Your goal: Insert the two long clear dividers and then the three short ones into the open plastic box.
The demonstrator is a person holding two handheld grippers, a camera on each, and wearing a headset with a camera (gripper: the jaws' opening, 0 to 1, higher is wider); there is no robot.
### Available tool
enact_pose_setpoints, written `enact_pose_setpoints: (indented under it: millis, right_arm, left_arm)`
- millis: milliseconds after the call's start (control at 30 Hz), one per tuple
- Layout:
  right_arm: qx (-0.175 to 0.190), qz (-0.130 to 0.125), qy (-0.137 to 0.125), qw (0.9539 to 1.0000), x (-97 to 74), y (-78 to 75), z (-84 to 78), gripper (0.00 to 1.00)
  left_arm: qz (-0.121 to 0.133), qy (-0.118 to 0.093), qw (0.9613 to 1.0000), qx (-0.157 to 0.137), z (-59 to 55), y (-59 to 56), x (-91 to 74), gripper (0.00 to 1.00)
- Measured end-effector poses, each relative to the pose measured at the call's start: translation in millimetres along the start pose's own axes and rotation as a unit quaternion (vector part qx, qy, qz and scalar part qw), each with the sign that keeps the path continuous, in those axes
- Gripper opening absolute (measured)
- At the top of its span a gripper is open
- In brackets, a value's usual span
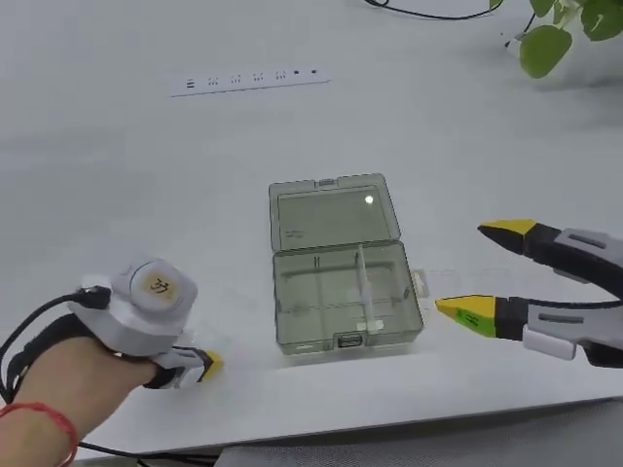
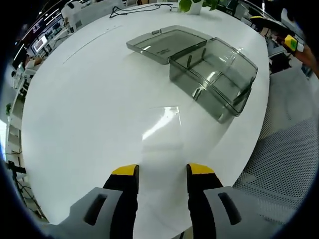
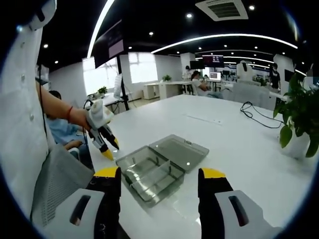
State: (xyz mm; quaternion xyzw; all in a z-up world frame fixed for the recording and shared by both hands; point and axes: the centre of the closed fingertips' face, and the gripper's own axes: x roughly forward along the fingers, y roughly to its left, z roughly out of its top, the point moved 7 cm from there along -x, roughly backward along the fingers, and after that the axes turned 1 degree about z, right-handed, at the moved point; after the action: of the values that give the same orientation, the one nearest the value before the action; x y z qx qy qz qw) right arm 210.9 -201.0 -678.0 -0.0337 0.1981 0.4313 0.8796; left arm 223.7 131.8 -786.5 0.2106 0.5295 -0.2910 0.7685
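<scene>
the open plastic box (image 1: 346,304) sits on the white bench (image 1: 127,195) in front of the person, near its front edge, with the smoky lid (image 1: 333,209) swung back and lying flat behind the base. inside the base one clear divider (image 1: 362,282) stands upright, running from the hinge side towards the latch side; whether it is a long one or a short one i cannot tell from here. a small clear piece (image 1: 421,284) lies just beside the box's right wall. the left claw (image 2: 162,172) is low over the bench to the left of the box and apart from it, gripped in the person's hand (image 1: 73,384); its yellow-tipped jaws are spread with nothing between them. just ahead of them, in the left gripper view, a clear strip (image 2: 162,120) lies flat on the bench between that claw and the box, faint against the white top. the right claw (image 1: 487,272) hovers to the right of the box at about the height of the base, its jaws spread wide and empty, pointing towards the box without touching it. further back on the bench there is a white power strip (image 1: 248,80), well apart from the box, and at the far right corner a leafy plant (image 1: 565,29) with a black cable (image 1: 428,13) trailing next to it.
</scene>
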Motion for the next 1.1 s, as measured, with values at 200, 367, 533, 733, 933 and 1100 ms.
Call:
enact_pose_setpoints:
  millis: [200,367,533,733,933,1100]
  right_arm:
    - [0.0,-0.005,-0.005,1.0,-2.0,-0.6,0.5,0.63]
    - [-0.012,-0.003,0.008,0.9999,-3.8,1.5,-4.7,0.63]
    - [-0.014,-0.004,0.015,0.9998,-5.4,2.3,-8.8,0.63]
    - [-0.014,-0.007,0.015,0.9998,-5.0,2.8,-9.6,0.62]
    - [-0.02,-0.004,0.027,0.9994,-4.7,3.7,-14.0,0.63]
    - [-0.022,-0.007,0.033,0.9992,-5.9,4.8,-16.0,0.62]
  left_arm:
    - [-0.002,0.01,0.9999,-0.001,1.2,1.2,0.1,0.37]
    - [-0.002,0.019,0.9998,0.0,2.3,3.4,0.4,0.34]
    - [-0.003,0.022,0.9997,0.004,2.4,3.3,0.2,0.32]
    - [-0.007,0.031,0.9995,0.008,3.6,4.4,0.6,0.32]
    - [-0.019,0.039,0.999,0.005,5.1,7.4,0.6,0.31]
    - [-0.025,0.047,0.9985,0.01,6.0,5.1,-0.5,0.31]
